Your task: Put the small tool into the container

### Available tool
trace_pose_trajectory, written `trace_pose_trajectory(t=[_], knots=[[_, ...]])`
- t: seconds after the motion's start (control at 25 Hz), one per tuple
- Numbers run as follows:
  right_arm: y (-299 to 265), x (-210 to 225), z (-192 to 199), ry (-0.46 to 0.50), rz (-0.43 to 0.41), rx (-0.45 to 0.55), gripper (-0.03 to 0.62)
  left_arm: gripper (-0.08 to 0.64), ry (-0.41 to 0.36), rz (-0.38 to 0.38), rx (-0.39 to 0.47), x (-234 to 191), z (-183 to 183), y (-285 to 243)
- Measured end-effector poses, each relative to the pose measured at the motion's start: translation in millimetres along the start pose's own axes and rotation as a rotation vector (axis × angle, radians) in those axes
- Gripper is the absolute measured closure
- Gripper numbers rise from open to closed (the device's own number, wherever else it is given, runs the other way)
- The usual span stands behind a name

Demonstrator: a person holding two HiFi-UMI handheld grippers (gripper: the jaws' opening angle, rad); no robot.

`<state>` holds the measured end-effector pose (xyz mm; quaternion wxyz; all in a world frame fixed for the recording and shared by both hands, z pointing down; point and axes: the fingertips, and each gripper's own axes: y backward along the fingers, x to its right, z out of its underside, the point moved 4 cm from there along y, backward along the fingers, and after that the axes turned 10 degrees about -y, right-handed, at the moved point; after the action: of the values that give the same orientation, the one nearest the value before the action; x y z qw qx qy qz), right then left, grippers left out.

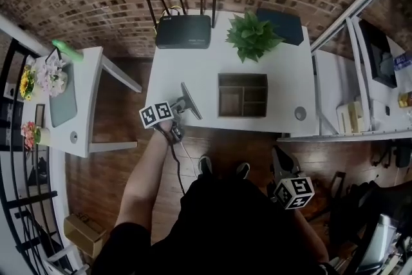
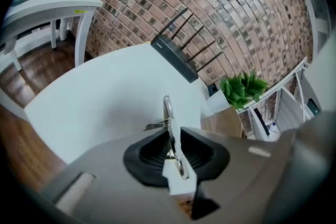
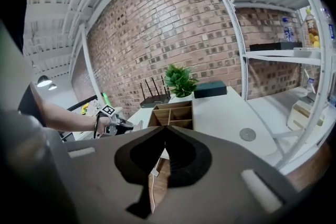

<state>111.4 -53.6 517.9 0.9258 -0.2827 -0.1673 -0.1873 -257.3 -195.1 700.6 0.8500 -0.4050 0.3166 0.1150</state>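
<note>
A small metal tool (image 2: 167, 113), thin and shiny with a little lever sticking out to its left, stands upright between the jaws of my left gripper (image 2: 169, 131). The pads close on it and a white tag hangs below them. In the head view the left gripper (image 1: 188, 102) hovers over the white table's front left part, a short way left of the wooden container (image 1: 243, 76), which has several open compartments. My right gripper (image 1: 277, 158) hangs low off the table's front edge by the person's legs. Its jaws (image 3: 165, 129) meet with nothing between them.
At the back of the white table (image 1: 193, 67) stand a black router (image 1: 183, 31), a green potted plant (image 1: 252, 35) and a dark box (image 1: 281, 26). A side table (image 1: 80, 100) with flowers is at the left. White shelving (image 1: 360, 93) rises at the right.
</note>
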Motion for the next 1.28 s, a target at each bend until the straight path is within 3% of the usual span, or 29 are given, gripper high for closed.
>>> trace_pose_trajectory(t=[0.2,0.48,0.72,1.08,1.28], knots=[[-0.3,12.7,-3.1,-0.014,-0.019,0.006,0.581,0.526,-0.020,-0.009,0.000,8.3,3.3,3.1],[0.7,27.5,-0.3,-0.068,-0.039,0.004,0.581,0.545,-0.225,-0.012,0.005,38.7,-4.3,20.1],[3.9,33.5,1.1,-0.089,-0.060,0.002,0.581,0.545,-0.260,0.016,0.138,72.4,-17.7,44.6],[13.1,42.9,2.0,-0.106,-0.055,0.010,0.581,0.545,-0.465,0.008,0.288,154.9,-39.1,67.3],[16.5,50.2,1.8,-0.099,-0.044,0.027,0.581,0.545,-0.595,0.048,0.332,199.7,-39.7,69.4]])
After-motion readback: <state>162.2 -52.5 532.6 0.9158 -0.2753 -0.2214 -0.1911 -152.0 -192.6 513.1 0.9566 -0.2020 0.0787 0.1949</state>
